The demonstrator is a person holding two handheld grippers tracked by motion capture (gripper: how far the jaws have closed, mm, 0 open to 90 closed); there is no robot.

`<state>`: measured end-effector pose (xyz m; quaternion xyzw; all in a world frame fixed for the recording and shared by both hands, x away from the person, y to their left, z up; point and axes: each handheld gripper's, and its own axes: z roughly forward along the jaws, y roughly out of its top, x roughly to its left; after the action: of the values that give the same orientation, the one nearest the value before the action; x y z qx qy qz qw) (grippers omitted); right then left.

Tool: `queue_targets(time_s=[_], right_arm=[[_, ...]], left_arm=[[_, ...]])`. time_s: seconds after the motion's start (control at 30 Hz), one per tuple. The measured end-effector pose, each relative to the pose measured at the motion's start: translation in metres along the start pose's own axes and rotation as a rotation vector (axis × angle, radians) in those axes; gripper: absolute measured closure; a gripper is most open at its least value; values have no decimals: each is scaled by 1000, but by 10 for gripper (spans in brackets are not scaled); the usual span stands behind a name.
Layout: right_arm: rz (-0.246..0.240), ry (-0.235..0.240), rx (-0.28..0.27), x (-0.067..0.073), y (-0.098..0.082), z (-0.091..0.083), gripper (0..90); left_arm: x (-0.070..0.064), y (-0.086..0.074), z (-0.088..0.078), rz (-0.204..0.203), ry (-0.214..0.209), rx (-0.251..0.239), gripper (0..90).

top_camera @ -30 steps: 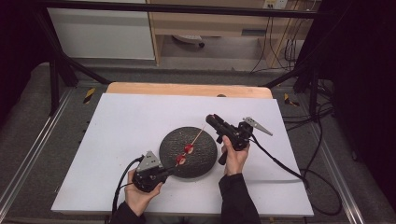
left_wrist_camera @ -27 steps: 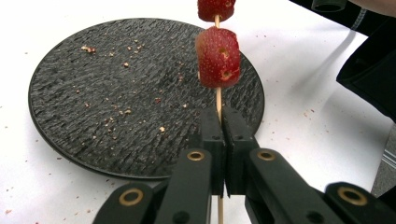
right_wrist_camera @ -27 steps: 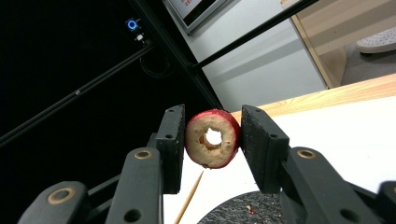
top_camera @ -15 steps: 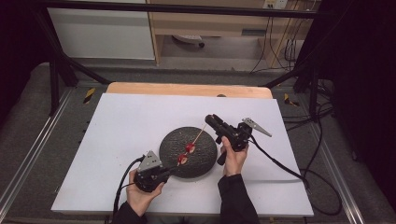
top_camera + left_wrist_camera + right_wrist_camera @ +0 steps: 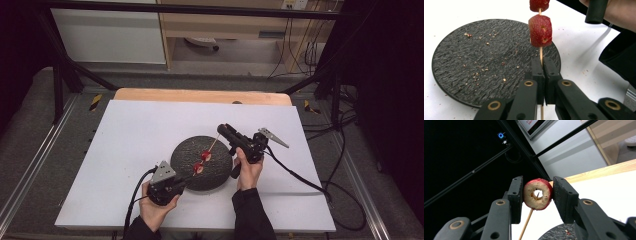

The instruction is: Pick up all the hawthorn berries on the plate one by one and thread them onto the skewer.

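1. High view: a wooden skewer (image 5: 212, 148) spans above the dark slate plate (image 5: 186, 162), carrying two red fruit pieces.
2. Left gripper (image 5: 542, 65) has its jaws fully closed on the skewer's bare lower end, just below the lower strawberry slice (image 5: 540, 30).
3. Right gripper (image 5: 537, 196) clamps a ring-shaped fruit slice (image 5: 537, 197) at the skewer's tip, its jaws nearly closed.
4. Risk, as I judge it: pushing off-axis could split the soft slice or snap the thin stick; squeezing harder could crush it.
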<state>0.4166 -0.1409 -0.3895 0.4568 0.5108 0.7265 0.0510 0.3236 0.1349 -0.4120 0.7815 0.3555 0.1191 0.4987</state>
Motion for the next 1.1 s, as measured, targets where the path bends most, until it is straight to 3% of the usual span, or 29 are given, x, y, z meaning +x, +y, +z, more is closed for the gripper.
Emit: queue_targets(time_s=[0.37,0.5,0.8,1.1], right_arm=[[16,6,-7,1,1,-1,620],[16,-5,-33,2,2,-2,621],[31,2,23,0,-7,3,621],[14,2,45,0,-14,3,621]], left_arm=[[-6,-1,4,-5,19,-22,885],[-7,-2,4,-17,27,-27,885],[-6,1,8,-32,36,-26,885],[-4,7,14,-47,37,-25,885]])
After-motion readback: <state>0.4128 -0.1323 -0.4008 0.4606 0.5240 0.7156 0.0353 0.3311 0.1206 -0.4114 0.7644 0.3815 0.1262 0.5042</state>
